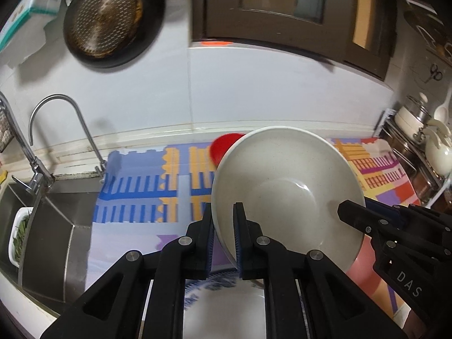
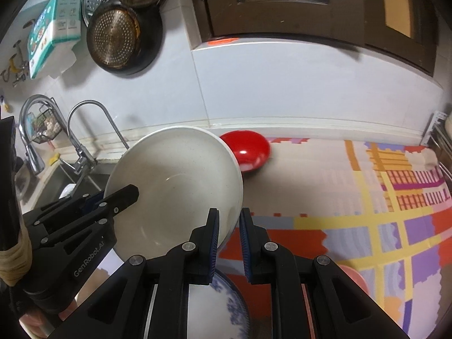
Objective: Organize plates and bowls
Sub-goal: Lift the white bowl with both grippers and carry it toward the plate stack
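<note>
Bowl (image 1: 288,186) tilted above mat (image 1: 135,197) on surface, rim between fingers of both hand-held grippers, left (image 1: 223,243) and right (image 2: 228,243). Second bowl (image 2: 248,149) behind it, by the wall. Plate (image 2: 220,310) below grippers. Sink (image 1: 53,226) left of mat; pan (image 1: 104,19) on wall above.

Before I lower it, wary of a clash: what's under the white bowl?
Below the white bowl lie a blue-patterned plate and a pink dish on the mat. The grippers hide most of both.

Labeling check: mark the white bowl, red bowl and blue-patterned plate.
white bowl (image 1: 285,180), left wrist view, inner wall.
red bowl (image 2: 248,149), right wrist view, glossy inside.
blue-patterned plate (image 2: 234,305), right wrist view, patterned rim.
</note>
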Demonstrator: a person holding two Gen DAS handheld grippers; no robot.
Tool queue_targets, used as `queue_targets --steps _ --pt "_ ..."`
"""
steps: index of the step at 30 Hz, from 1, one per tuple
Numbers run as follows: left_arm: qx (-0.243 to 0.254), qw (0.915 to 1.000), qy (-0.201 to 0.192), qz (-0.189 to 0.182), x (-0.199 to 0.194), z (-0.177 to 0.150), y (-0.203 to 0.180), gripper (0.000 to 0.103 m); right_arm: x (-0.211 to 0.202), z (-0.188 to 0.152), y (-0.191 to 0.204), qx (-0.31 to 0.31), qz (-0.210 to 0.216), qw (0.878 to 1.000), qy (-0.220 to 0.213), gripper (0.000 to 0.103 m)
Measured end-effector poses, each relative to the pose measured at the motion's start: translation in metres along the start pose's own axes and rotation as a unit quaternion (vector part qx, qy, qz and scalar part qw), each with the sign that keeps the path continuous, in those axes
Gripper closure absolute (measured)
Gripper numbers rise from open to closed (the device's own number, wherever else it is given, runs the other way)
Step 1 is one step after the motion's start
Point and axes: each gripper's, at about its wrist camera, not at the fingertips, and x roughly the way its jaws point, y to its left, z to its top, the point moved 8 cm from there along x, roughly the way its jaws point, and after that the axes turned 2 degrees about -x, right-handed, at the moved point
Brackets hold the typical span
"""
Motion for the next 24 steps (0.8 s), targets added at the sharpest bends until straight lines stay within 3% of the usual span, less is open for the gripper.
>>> queue_targets --steps 12,24 --pt "0.027 0.9987 0.021 -0.037 0.0 -0.021 -0.07 0.088 -0.035 -0.028 -0.06 0.024 -0.029 0.999 0.002 0.087" --pt "0.057 0.9935 0.075 -0.063 0.022 -0.054 -0.126 0.087 -0.045 -0.065 -0.112 0.051 -0.056 0.997 0.03 0.087"
